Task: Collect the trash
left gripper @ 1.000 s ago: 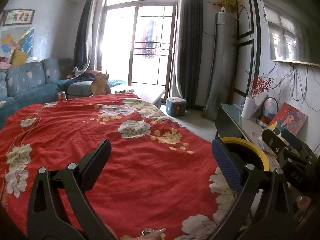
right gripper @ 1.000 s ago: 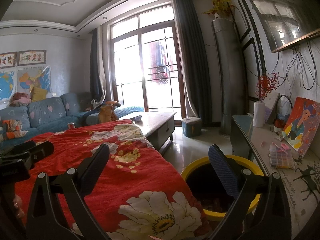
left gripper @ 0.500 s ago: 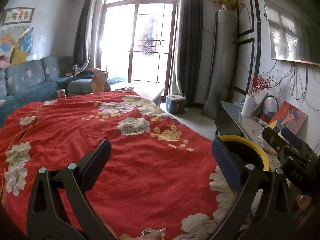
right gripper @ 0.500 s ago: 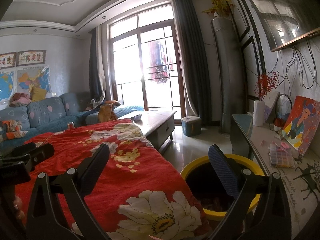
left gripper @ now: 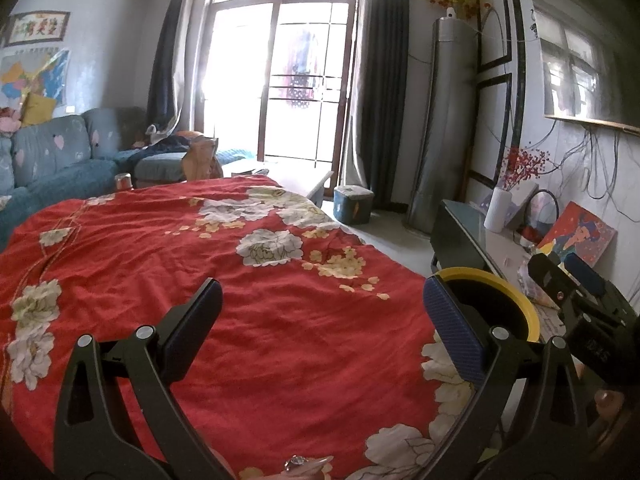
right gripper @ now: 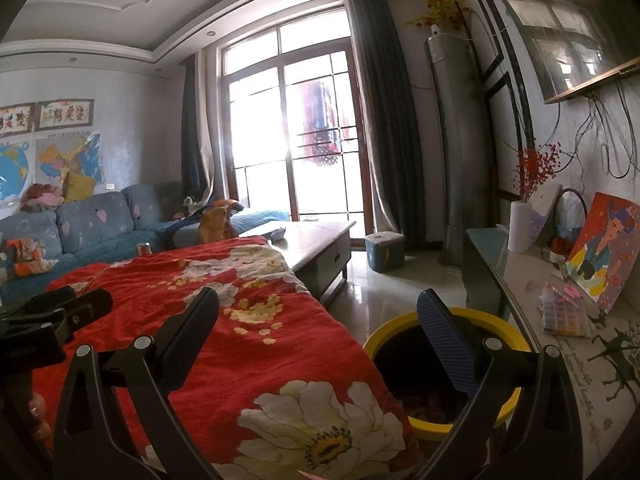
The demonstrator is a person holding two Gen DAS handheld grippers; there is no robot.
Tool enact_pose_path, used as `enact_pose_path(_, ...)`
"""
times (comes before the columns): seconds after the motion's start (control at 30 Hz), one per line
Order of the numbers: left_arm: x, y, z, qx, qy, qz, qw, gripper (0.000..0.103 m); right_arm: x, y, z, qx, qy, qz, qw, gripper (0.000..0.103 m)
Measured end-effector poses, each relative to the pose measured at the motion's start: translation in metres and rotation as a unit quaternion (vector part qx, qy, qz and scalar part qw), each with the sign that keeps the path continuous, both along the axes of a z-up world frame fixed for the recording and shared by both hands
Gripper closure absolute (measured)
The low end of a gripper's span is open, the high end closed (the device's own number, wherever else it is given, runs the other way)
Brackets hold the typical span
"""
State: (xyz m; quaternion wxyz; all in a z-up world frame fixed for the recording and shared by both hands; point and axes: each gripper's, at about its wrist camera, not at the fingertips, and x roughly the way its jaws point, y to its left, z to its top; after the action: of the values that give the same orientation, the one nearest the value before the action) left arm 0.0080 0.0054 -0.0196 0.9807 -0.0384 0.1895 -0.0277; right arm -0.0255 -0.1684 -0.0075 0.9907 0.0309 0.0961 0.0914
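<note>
- Left wrist view: your left claw (left gripper: 320,308) hangs released over the red cloth (left gripper: 224,304), jaws wide apart and nothing between them; the cloth shows only its printed flowers — no scrap of trash you could pick; the yellow-rimmed bin (left gripper: 520,304) sits off the cloth's right edge, partly behind your right finger; the right claw's body (left gripper: 580,312) stands just beyond it.
- Right wrist view: your right claw (right gripper: 320,320) is likewise released and empty; the bin (right gripper: 404,328) stands on the floor beside the draped cloth (right gripper: 256,344), its dark inside holding something reddish, too dim to name; the left claw (right gripper: 60,320) shows at the left edge.
- The only trash you can see seems to lie already in the bin; I judge the collecting near done.
- Risks from here: reach low and a fingertip may snag the loose cloth and drag it; swing right carelessly and you may knock the bin over — or bump the clutter on the low cabinet (right gripper: 520,272).
</note>
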Motion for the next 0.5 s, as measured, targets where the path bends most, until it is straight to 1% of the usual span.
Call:
enact_pose_path(0.13,0.002,-0.001,0.000,0.006,0.016,-0.001,0.9999,0.011,-0.001,0.001,0.003,-0.001,0.000,0.007,1.000,0.006)
enact_pose_path(0.23,0.007,0.005,0.004,0.001,0.030,0.003,0.9996,0.011,0.006,0.009,0.015,0.006,0.023,0.030,0.999,0.006)
enact_pose_path(0.27,0.009,0.011,0.007,-0.007,0.038,0.004,0.9992,0.011,0.010,0.015,0.022,0.011,0.043,0.045,0.998,0.006)
enact_pose_path(0.3,0.009,0.022,0.011,-0.016,0.045,0.009,0.9988,0.011,0.015,0.026,0.031,0.020,0.064,0.062,0.996,0.006)
enact_pose_path(0.33,0.008,0.033,0.015,-0.023,0.047,0.016,0.9985,0.011,0.018,0.033,0.036,0.026,0.075,0.073,0.994,0.006)
enact_pose_path(0.37,0.003,0.054,0.023,-0.031,0.046,0.035,0.9978,0.011,0.022,0.054,0.046,0.036,0.095,0.103,0.989,0.006)
enact_pose_path(0.43,-0.004,0.091,0.033,-0.039,0.046,0.071,0.9957,0.011,0.025,0.096,0.060,0.032,0.117,0.154,0.981,0.006)
enact_pose_path(0.47,-0.010,0.113,0.038,-0.039,0.046,0.097,0.9935,0.011,0.026,0.117,0.067,0.025,0.125,0.175,0.976,0.006)
enact_pose_path(0.5,-0.019,0.144,0.042,-0.036,0.047,0.137,0.9888,0.011,0.026,0.144,0.072,0.024,0.132,0.200,0.971,0.006)
